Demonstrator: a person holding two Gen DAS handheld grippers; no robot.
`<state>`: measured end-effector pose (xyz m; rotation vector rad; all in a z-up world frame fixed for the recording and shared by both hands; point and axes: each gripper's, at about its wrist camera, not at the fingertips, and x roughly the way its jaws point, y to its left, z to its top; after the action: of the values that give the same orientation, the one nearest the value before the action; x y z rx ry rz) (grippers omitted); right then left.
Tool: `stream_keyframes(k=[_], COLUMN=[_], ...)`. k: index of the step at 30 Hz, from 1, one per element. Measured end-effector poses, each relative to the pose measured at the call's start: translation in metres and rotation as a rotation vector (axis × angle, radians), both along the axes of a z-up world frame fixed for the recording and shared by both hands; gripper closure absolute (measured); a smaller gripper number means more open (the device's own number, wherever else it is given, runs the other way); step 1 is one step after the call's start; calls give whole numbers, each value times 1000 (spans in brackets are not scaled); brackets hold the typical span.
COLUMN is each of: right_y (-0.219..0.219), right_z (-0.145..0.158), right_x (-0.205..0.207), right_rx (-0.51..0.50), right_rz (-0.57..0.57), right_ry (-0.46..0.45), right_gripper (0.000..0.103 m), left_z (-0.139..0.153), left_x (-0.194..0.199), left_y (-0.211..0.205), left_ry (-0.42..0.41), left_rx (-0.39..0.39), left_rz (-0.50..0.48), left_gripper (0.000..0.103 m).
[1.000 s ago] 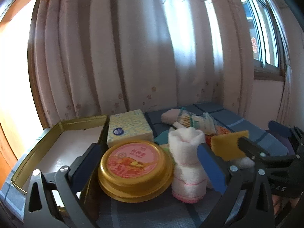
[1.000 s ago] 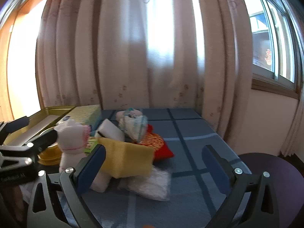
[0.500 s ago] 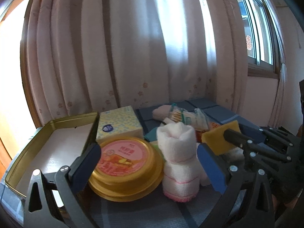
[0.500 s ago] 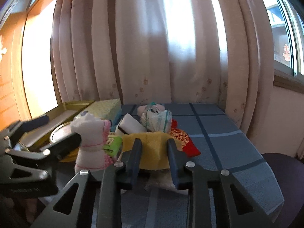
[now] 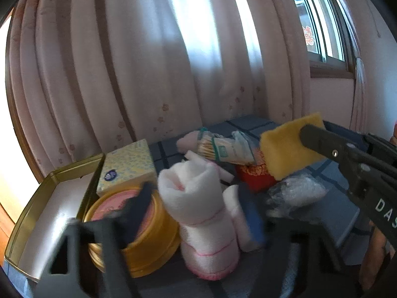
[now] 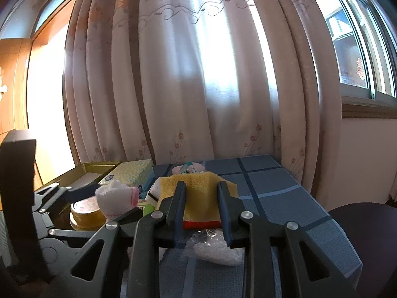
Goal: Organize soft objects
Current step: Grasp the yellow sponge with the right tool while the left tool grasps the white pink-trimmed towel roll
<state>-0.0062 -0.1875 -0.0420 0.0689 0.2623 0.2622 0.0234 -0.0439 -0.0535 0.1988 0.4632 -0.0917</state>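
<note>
A yellow sponge [image 6: 197, 195] was seen, gripped between the black fingers of the right gripper [image 6: 201, 208]. A white rolled towel [image 5: 201, 213] was edged with thin pink stitching. Left of the towel, a gold round tin [image 5: 139, 233] was topped with a pink label, and a pale yellow tissue box [image 5: 127, 167] was dotted with small blue flowers. Right of the towel, a red packet [image 5: 255, 173] was patterned in gold. The tablecloth [image 6: 285, 198] was blue-grey, crossed by darker blue lines. The curtain [image 6: 198, 74] was cream, printed with orange flowers.
</note>
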Motion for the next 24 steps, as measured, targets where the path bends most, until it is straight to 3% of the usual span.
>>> stream_keyframes(k=[2,6,24], right_y=[0,1,3], right_z=[0,1,11], right_x=[0,-1,-8], right_rx=[-7,-24,-68], right_rz=[-9,-31,-95], right_ry=[-5,-10,-63], right_gripper=[75,75,75], left_z=[-1,-2,30], left_x=[2,2,-27], left_y=[1,6,18], left_ry=[12,14,-110], left_rx=[-5,-41,-118], left_rz=[-12,-24,-43], left_gripper=[70,77,81])
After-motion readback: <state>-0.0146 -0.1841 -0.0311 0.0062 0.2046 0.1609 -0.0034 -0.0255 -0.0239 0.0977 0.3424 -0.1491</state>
